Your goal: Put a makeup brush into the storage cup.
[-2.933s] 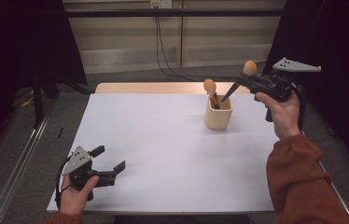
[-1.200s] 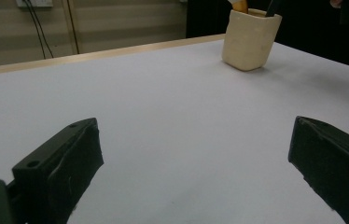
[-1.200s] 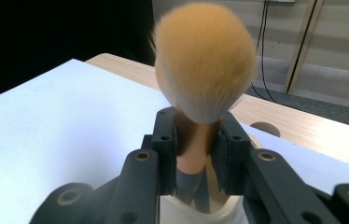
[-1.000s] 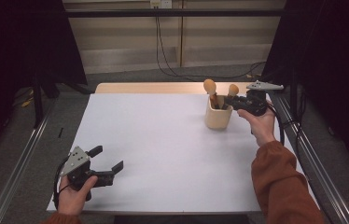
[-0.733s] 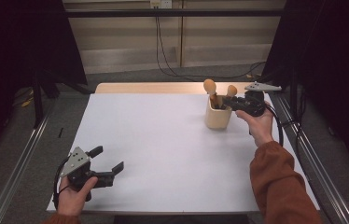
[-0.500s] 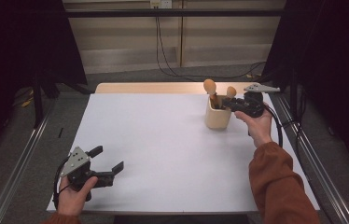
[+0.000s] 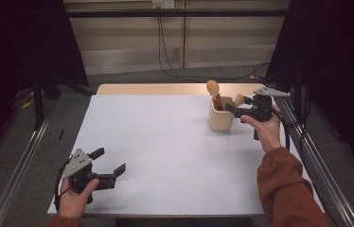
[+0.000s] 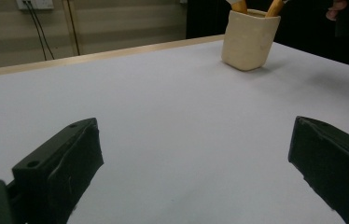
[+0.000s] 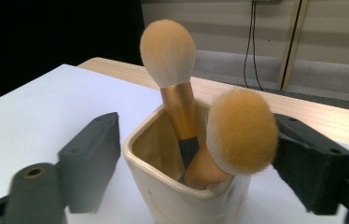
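A cream cup (image 7: 221, 120) stands at the far right of the white table (image 7: 165, 142) with two makeup brushes in it. The tall brush (image 9: 168, 46) stands upright; the shorter brush (image 9: 241, 130) leans toward the right jaw. My right gripper (image 7: 236, 105) is level with the cup's rim, and its jaws have just been opening. They now stand apart on either side of the cup (image 9: 186, 191) and the short brush's head, and do not press on it. My left gripper (image 7: 110, 161) rests open at the near left corner with nothing between its fingers.
A wooden strip (image 7: 156, 89) runs along the table's far edge, with cables on the floor behind it. Metal rails (image 7: 317, 165) flank the table. In the left gripper view the cup (image 8: 249, 39) stands far off across bare white tabletop.
The right gripper came down from above with the second brush, set it in the cup, and opened its jaws. The left gripper has not moved.
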Demonstrator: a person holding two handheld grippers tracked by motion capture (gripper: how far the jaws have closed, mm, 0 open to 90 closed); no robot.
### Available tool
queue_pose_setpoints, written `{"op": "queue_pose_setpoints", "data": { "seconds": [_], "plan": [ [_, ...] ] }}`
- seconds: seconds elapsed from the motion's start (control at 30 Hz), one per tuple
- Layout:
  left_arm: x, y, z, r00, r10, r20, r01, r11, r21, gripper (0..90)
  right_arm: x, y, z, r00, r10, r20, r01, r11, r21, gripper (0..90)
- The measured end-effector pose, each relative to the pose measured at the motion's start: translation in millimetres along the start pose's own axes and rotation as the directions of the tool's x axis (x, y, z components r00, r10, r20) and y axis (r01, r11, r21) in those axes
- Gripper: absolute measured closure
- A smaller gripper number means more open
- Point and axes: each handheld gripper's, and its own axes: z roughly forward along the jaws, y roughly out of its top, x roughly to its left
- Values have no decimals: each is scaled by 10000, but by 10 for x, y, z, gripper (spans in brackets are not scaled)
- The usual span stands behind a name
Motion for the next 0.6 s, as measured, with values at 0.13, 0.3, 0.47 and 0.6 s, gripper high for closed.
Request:
{"op": "queue_pose_setpoints", "data": {
  "seconds": [0.13,0.3,0.47,0.6],
  "plan": [
    [-2,-2,0,10000,-26,5,26,10000,-16,26,17,-29,-24,9999,-26,109,29,9997,-225,30],
    [-3,-4,2,10000,-23,-7,23,10000,14,26,47,-85,-65,9998,-169,124,174,9990,-401,10],
    [0,-3,-2,10000,10,-42,-10,10000,11,26,77,-124,-126,9991,-329,272,343,9980,-539,3],
    [1,-3,-3,10000,21,-48,-21,10000,35,26,86,-165,-196,9990,-184,413,208,9981,-575,10]
  ]
}}
